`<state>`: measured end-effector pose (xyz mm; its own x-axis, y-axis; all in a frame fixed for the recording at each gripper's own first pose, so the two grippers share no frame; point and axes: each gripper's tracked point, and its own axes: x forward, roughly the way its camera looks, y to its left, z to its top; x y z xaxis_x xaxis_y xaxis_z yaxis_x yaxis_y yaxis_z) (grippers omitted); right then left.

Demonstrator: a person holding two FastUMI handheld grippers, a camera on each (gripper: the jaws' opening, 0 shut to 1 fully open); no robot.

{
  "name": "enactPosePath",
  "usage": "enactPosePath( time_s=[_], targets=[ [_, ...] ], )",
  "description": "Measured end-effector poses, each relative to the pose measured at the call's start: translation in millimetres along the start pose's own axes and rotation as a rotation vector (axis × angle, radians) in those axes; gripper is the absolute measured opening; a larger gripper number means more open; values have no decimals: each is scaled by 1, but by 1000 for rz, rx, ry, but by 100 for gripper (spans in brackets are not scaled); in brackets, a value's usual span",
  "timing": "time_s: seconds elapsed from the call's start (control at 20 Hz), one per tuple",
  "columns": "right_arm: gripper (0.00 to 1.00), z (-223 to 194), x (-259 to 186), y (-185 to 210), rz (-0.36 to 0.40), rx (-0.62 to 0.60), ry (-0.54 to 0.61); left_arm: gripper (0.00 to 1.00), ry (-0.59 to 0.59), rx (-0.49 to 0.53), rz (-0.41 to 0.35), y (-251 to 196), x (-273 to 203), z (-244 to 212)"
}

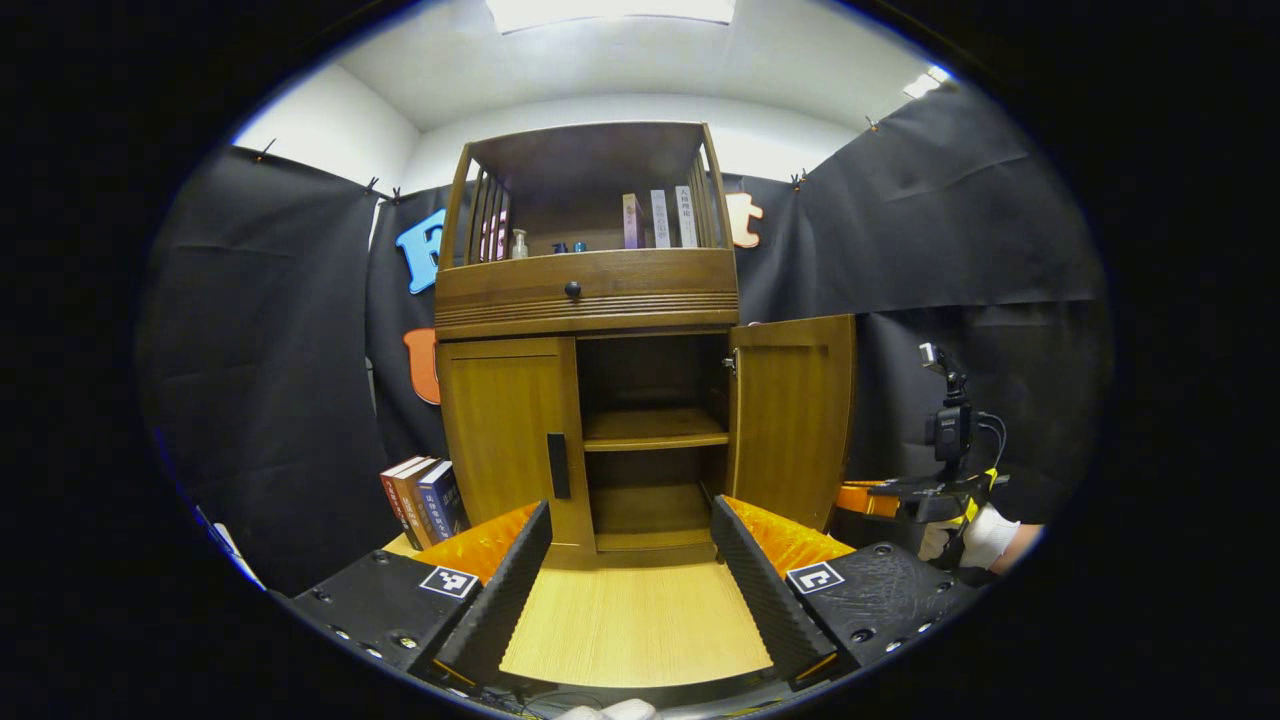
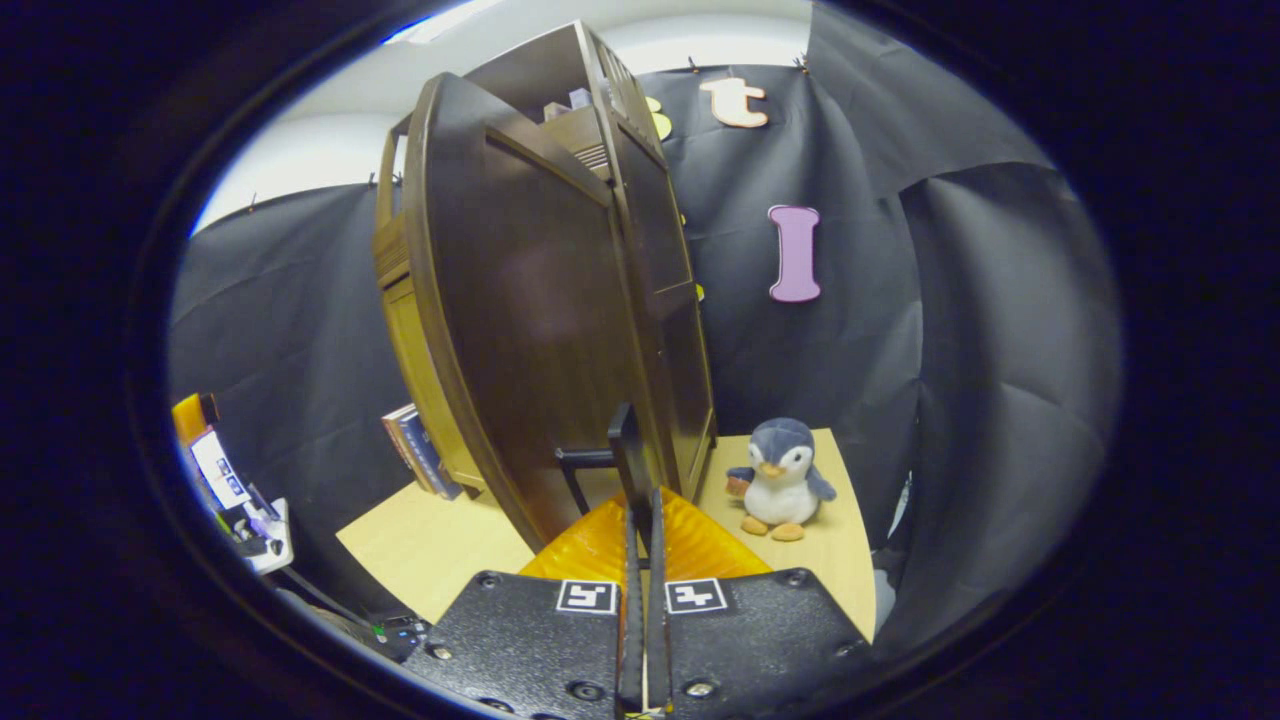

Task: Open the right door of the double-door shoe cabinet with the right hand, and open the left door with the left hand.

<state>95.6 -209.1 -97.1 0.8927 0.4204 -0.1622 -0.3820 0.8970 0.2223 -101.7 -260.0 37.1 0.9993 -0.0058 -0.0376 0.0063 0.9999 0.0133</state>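
Now, right door (image 1: pixel 792 415): swung open, its handle (image 2: pixel 622 455) clamped by the right hand-held gripper (image 2: pixel 641 500).
Left door (image 1: pixel 507 430): closed, ahead of the released left hand-held gripper (image 1: pixel 630 545).

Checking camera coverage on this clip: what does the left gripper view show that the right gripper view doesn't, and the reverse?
Left gripper view: the cabinet from the front, with the left door shut, the inner shelf, the drawer knob, and the open left gripper facing it.

Right gripper view: the right gripper shut on the handle of the right door, and a plush penguin on the table.

Both: that door swung open, and the books beside the cabinet.
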Motion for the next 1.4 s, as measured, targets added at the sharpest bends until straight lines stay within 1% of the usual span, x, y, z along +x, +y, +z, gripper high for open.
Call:
enactPosePath(
  time_s=[0.2, 0.3, 0.45, 0.5, 0.55, 0.6, 0.65, 0.75, 0.8, 0.85, 0.9, 1.05, 1.1, 1.2, 1.3, 1.4],
  targets=[
    [5, 0, -1, -1, 34, -3, 7, 96, 2, -1, 20, 6, -2, -3],
    [10, -3, -3, -3, 39, 15, 10, 96, -8, -2, 26, 6, -5, -1],
    [14, -5, -7, -7, 30, 17, 12, 96, -18, 5, 34, 13, -4, 1],
    [28, -6, -10, -12, 14, 12, 13, 96, -20, 4, 33, 15, -2, 1],
    [35, -6, -14, -18, -6, 11, 16, 96, -21, 3, 33, 15, -1, 2],
    [51, -4, -20, -22, -24, 16, 11, 96, -23, 3, 34, 18, 1, 2],
    [59, 2, -29, -27, -55, 19, -8, 96, -26, 3, 34, 20, 1, 0],
    [66, 17, -50, -36, -114, -10, -47, 96, -26, 5, 35, 23, 0, -1],
    [70, 26, -61, -33, -125, -34, -62, 96, -24, 4, 35, 25, 2, -1],
    [72, 31, -70, -28, -137, -62, -75, 100, -22, 1, 40, 31, 4, -1],
    [78, 38, -79, -22, -146, -91, -92, 96, -23, -2, 38, 35, 8, -1],
    [96, 56, -92, 3, -195, -158, -141, 96, -24, -13, 37, 51, 20, -2],
    [99, 61, -94, 14, -206, -159, -156, 96, -27, -14, 32, 58, 24, -1],
    [99, 72, -95, 41, -219, -133, -197, 96, -24, -14, 20, 72, 34, -3],
    [98, 79, -91, 71, -210, -128, -223, 96, -20, -13, 12, 91, 46, -2],
    [99, 85, -86, 92, -240, -139, -246, 96, -15, -11, 11, 112, 59, -2]
  ],
)
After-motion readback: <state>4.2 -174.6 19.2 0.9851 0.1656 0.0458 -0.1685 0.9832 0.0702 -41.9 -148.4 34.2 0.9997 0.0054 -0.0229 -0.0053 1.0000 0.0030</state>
